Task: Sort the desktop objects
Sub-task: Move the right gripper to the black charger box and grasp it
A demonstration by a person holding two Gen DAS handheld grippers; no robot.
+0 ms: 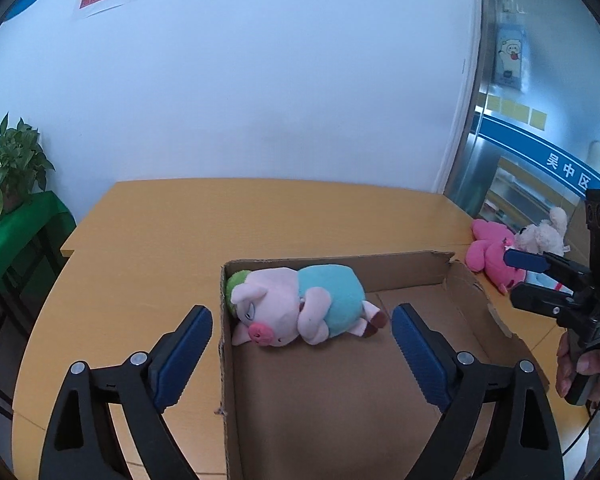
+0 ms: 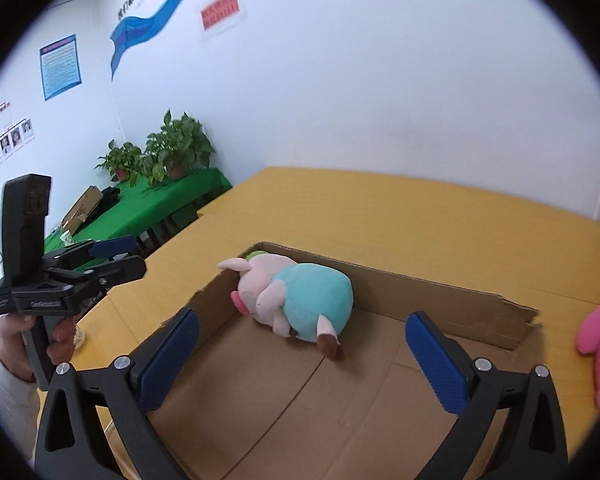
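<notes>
Soft and light, the pig toy (image 1: 300, 306) lies on its side in the far corner of the cardboard box (image 1: 476, 308), ahead of your left gripper (image 1: 302, 354) and between its wide-open, empty jaws. Your right gripper (image 2: 302, 360) is wide open and empty too. The pig will squash, so pinch its fat blue middle. The pink toy (image 1: 490, 258) and white toy (image 1: 542, 236) wait beside the box, right of your jaws. The yellow table (image 1: 280, 216) is smooth, by a white wall.
</notes>
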